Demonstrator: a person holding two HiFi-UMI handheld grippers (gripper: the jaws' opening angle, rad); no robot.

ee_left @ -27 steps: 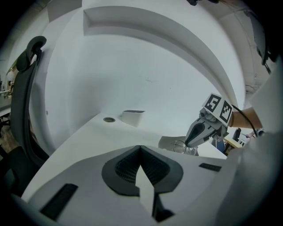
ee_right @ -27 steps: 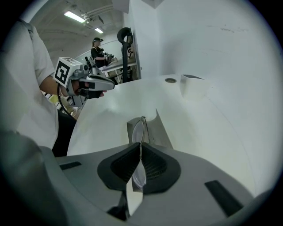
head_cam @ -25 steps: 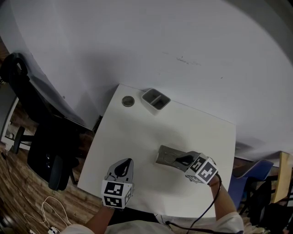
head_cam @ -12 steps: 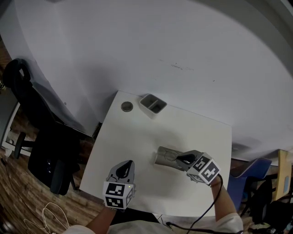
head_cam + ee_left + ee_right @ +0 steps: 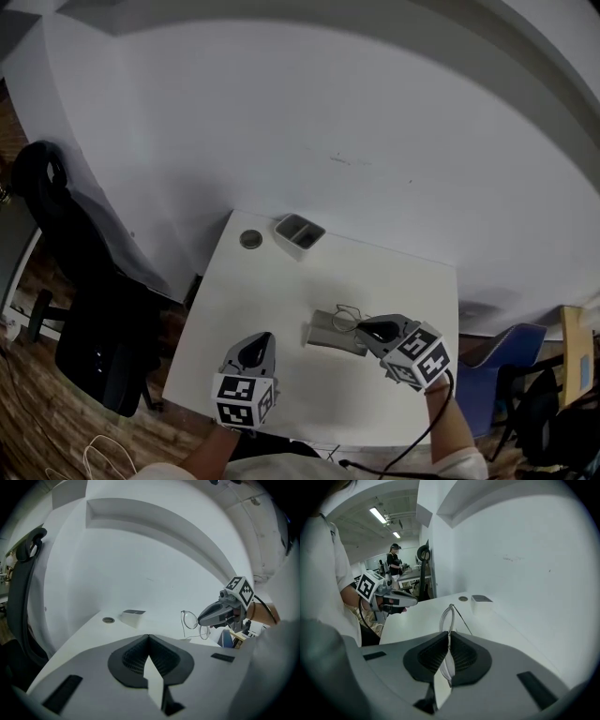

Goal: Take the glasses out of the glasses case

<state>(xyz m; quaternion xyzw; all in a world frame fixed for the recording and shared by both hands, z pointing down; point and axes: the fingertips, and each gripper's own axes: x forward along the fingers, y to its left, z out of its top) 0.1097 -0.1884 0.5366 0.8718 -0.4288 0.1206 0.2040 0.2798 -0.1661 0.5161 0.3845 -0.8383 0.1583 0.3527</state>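
The grey glasses case (image 5: 330, 335) lies open on the white table (image 5: 281, 281), near its front right. My right gripper (image 5: 369, 331) is shut on the thin wire-rimmed glasses (image 5: 348, 317), holding them just over the case's right end. In the right gripper view one lens sits pinched between the jaws (image 5: 449, 634) and the rest of the glasses (image 5: 448, 616) sticks out ahead. From the left gripper view the glasses (image 5: 191, 621) hang in the air from the right gripper (image 5: 206, 619). My left gripper (image 5: 257, 341) is shut on nothing, over the table's front left.
A small white two-compartment tray (image 5: 298, 234) and a round grey disc (image 5: 250, 240) sit at the table's far left corner. A black office chair (image 5: 66, 253) stands left of the table, a blue chair (image 5: 502, 352) to its right. A white wall runs behind.
The right gripper has risen from the case with the glasses, which now show above the case. The left gripper has stayed put. The head view tilted up slightly.
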